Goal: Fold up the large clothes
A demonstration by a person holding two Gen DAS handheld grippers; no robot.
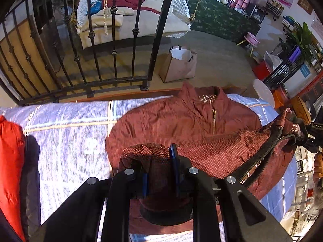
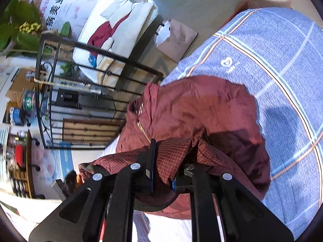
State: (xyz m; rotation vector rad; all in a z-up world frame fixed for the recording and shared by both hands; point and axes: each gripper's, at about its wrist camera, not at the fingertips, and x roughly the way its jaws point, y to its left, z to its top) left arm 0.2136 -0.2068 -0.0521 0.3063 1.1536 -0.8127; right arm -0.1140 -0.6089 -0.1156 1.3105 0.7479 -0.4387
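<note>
Two tongs (image 1: 159,173) (image 2: 163,173), wrinkled maroon jacket (image 1: 171,119)

Large Chinese characters, "美业" among them, run along a white banner (image 2: 58,6) far up and left of the right gripper. The letters "DAS" stand on a black part (image 1: 317,126) at the far right of the left gripper's view. A white logo on the bedsheet (image 2: 225,63) cannot be read.
</note>
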